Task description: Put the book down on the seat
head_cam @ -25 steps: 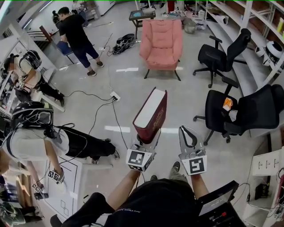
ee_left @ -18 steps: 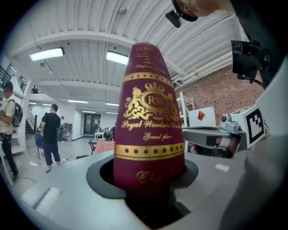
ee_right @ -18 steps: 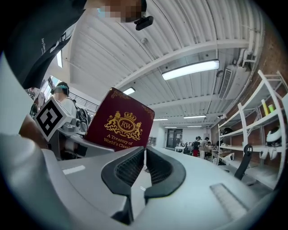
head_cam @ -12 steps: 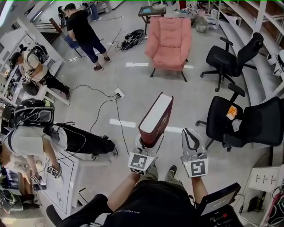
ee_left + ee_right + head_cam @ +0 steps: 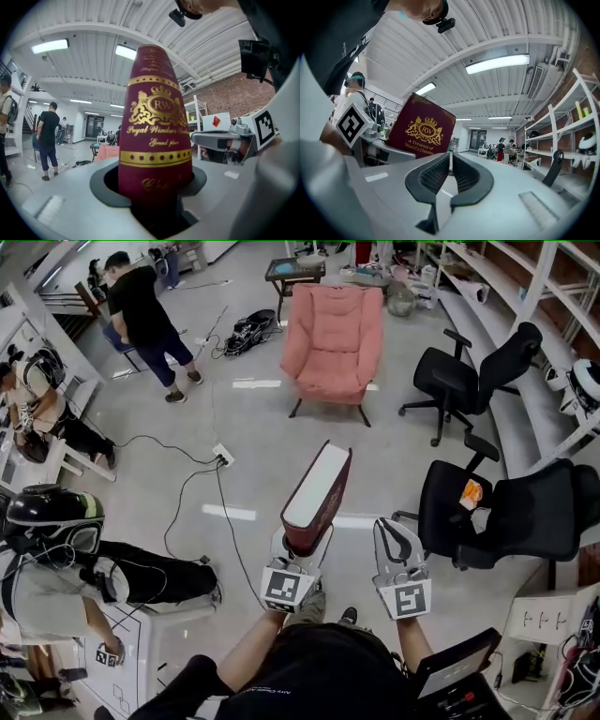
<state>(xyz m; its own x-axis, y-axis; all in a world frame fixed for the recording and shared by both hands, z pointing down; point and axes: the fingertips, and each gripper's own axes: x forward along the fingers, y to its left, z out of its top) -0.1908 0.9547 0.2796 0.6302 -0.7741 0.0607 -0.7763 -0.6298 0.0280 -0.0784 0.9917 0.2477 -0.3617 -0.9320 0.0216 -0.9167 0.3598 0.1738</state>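
Book (image 5: 319, 488) shifted leftward, standing upright, clamped in left tool (image 5: 302, 540); right tool (image 5: 394, 531) closed.

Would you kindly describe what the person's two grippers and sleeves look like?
Both the left gripper and right gripper are light grey with black pads, each carrying a white cube with black square markers. The wearer's top is black and short-sleeved.

Head view steeply down — gripper views share book (image 5: 154, 140)

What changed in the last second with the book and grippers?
Nothing was taken or released. The book stays clamped in the left gripper; the right gripper stays shut and empty beside it. Only the view swung slightly; the pink armchair remains ahead.
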